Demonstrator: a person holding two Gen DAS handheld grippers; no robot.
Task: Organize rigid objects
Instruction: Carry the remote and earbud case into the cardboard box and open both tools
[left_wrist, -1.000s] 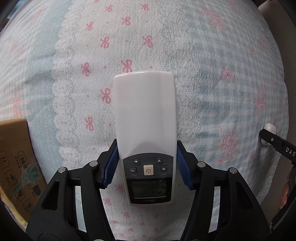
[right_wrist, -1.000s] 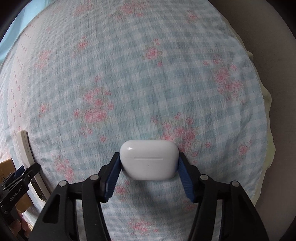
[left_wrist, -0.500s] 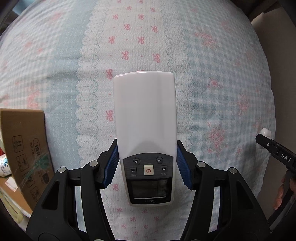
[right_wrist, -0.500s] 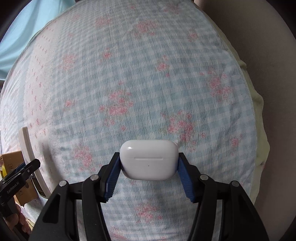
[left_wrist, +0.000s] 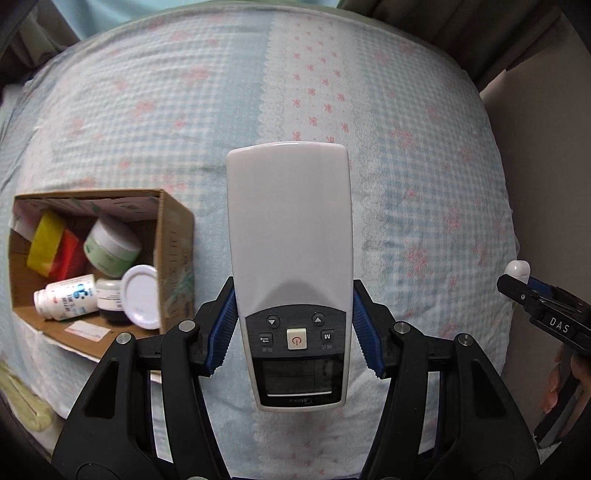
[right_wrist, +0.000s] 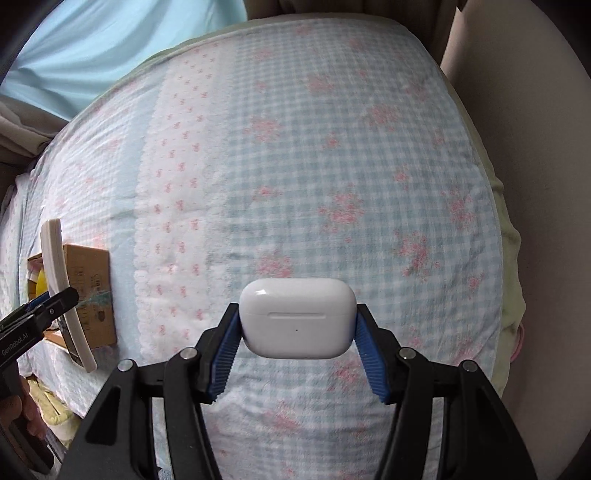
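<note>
Checked bedspread (left_wrist: 424, 184), cardboard box (left_wrist: 173, 236) partly cut off, contents seemingly jars

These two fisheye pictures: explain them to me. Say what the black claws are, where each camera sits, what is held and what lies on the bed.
No robot here: a person holds a two-finger clamp in each hand, with a camera on each looking along the fingers. The left view shows the left gripper shut on a white remote. The right view shows the right gripper shut on a white earbud case. Each gripper also appears at the edge of the other's picture. Below both is a bed with a checked floral cover. On it stands an open cardboard box holding jars, a bottle and a yellow item.
</note>
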